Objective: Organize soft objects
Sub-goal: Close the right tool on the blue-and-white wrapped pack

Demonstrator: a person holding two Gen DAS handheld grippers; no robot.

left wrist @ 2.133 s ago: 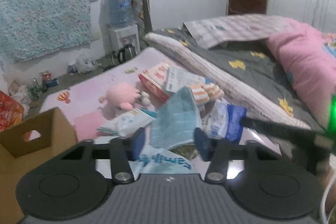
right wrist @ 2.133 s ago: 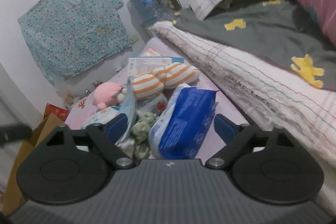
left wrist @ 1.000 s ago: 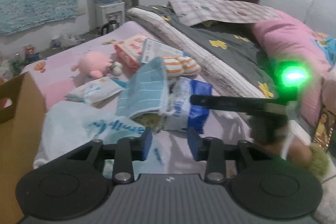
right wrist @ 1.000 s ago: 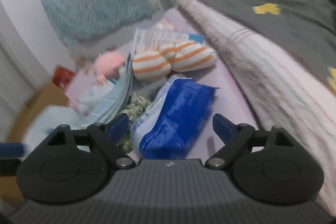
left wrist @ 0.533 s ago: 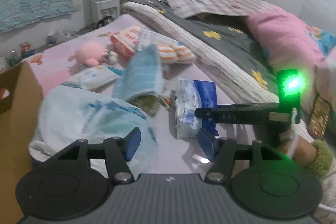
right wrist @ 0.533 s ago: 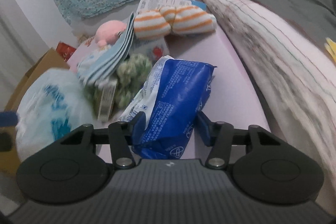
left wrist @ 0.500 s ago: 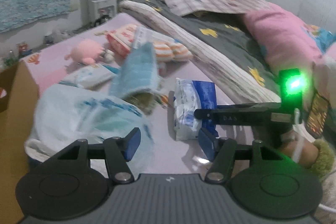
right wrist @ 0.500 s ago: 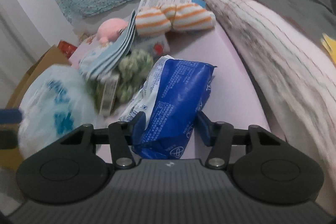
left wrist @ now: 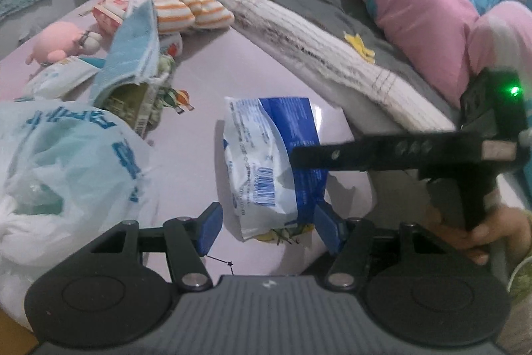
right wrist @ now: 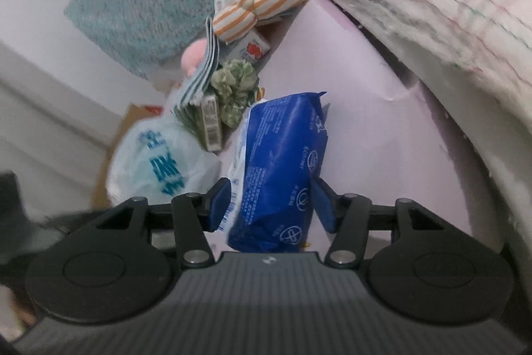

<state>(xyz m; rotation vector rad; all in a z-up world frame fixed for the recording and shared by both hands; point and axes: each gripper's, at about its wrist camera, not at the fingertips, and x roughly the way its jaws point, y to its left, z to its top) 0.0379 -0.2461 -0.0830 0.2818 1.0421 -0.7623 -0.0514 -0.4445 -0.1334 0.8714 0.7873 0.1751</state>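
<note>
Both grippers flank the blue-and-white plastic tissue pack (right wrist: pixel 282 162). Right gripper (right wrist: pixel 271 205) pinches it, jaws opening; left gripper (left wrist: pixel 271 227) is spread, untouching. Bare pink sheet (left wrist: pixel 199 128) separates pack from crinkled white plastic bag (left wrist: pixel 66 155).

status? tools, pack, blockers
Right tool clamped on blue pack, jaws easing open. Left tool open around pack's near end. Nothing blocking.

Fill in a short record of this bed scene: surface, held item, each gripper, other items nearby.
surface: pink bed sheet
held item: blue and white packet
right gripper: around the packet, pads against its sides, jaws opening slightly
left gripper: open, packet's near end between its fingers, not pressed
other items: plastic bag, striped plush, pink plush, blue cloth
</note>
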